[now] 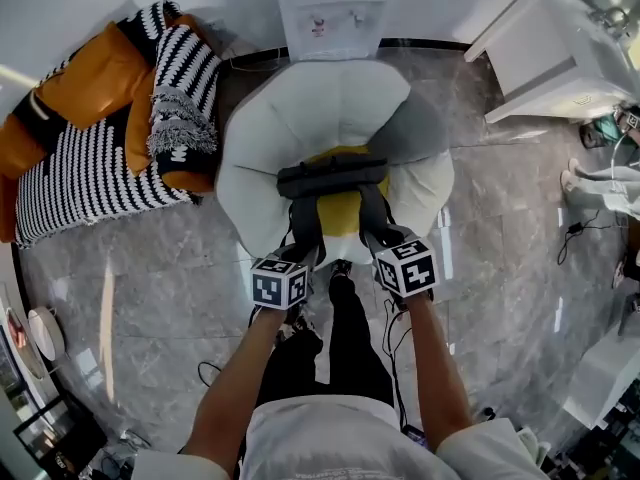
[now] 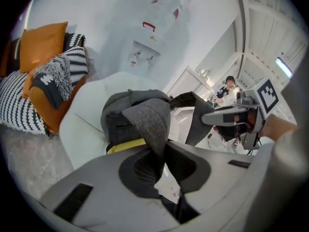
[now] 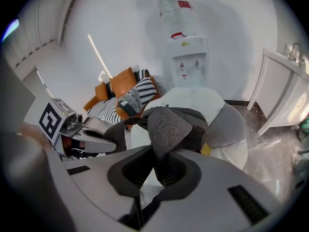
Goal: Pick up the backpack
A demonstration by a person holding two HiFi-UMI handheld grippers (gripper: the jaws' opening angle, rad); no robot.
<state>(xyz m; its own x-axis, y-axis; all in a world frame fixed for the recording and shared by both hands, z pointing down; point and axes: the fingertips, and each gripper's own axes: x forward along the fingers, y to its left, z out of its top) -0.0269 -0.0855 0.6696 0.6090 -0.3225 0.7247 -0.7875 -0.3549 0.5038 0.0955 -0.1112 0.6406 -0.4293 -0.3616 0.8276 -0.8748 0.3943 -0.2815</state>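
A dark grey backpack [image 1: 332, 180] with a yellow panel lies on a white petal-shaped seat [image 1: 300, 118]. Its two shoulder straps run toward me. My left gripper [image 1: 303, 251] is shut on the left strap [image 2: 149, 124], which is pinched between the jaws in the left gripper view [image 2: 161, 151]. My right gripper [image 1: 378, 238] is shut on the right strap [image 3: 166, 127], seen folded between its pads in the right gripper view [image 3: 161, 163]. The backpack's body [image 2: 123, 120] hangs just beyond the jaws, and each gripper view shows the other gripper beside it.
A water dispenser [image 1: 335, 8] stands behind the seat against the wall. A sofa with orange and striped cushions [image 1: 100, 138] is at the left, a white cabinet [image 1: 560, 48] at the right. Cables [image 1: 575, 233] trail on the grey floor. A person [image 2: 231, 88] sits far off.
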